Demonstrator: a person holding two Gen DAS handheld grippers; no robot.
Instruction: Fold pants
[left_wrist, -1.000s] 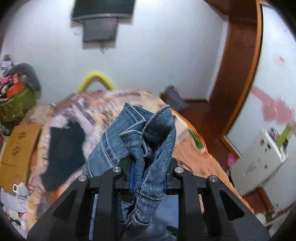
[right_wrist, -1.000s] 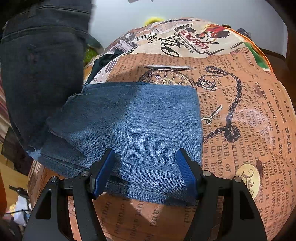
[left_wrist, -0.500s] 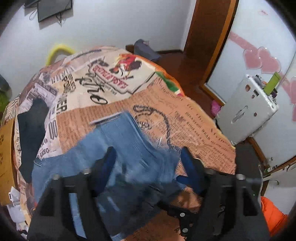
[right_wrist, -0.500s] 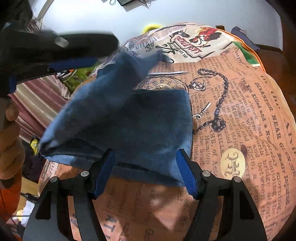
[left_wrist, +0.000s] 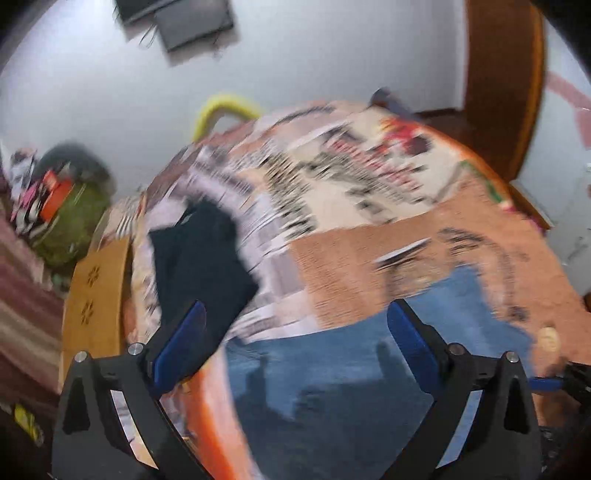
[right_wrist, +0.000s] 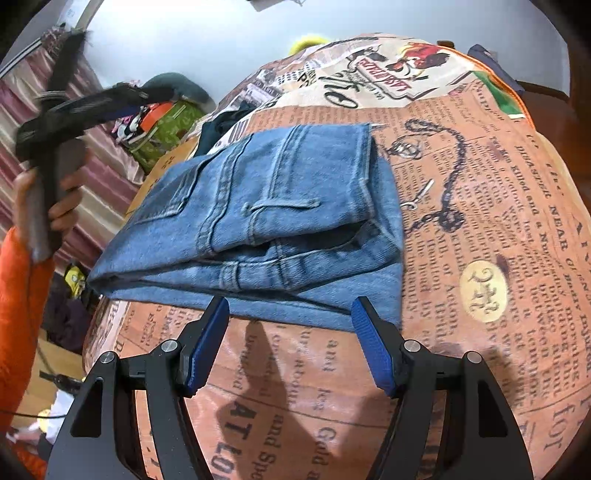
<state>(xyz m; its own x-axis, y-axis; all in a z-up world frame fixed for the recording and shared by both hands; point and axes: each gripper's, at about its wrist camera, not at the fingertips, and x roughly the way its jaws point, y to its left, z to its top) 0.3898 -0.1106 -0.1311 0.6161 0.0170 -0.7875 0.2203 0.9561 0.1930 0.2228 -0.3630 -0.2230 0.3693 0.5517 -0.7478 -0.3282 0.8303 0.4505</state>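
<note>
Showing, left wrist view, heavily blurred: left gripper (left_wrist: 291, 339) with jaws spread wide, just been opening, nothing clamped between the blue pads (left_wrist: 181, 345). Blue jeans (left_wrist: 343, 373) lying on the bed (left_wrist: 362, 258) below and beyond the pads, toward the near edge. Dark garment (left_wrist: 199, 258) lying near the bed's left edge, apart from the jeans. Newspaper-print bedspread covering the bed. Wooden board (left_wrist: 96, 291) beside the left edge; yellow loop (left_wrist: 225, 107) past the far edge.

Right wrist view: right gripper (right_wrist: 290, 345) partly open, gripping nothing, poised over bare bedspread just short of the jeans' near edge. Jeans (right_wrist: 266, 218) folded into a stacked bundle, back pocket and waistband seam facing up, lying flat toward the bed's (right_wrist: 498, 221) left side. Left gripper (right_wrist: 74, 107) raised off the bed at the left, handle held by a hand (right_wrist: 55, 199) in an orange sleeve (right_wrist: 18, 306); not touching the jeans.
</note>
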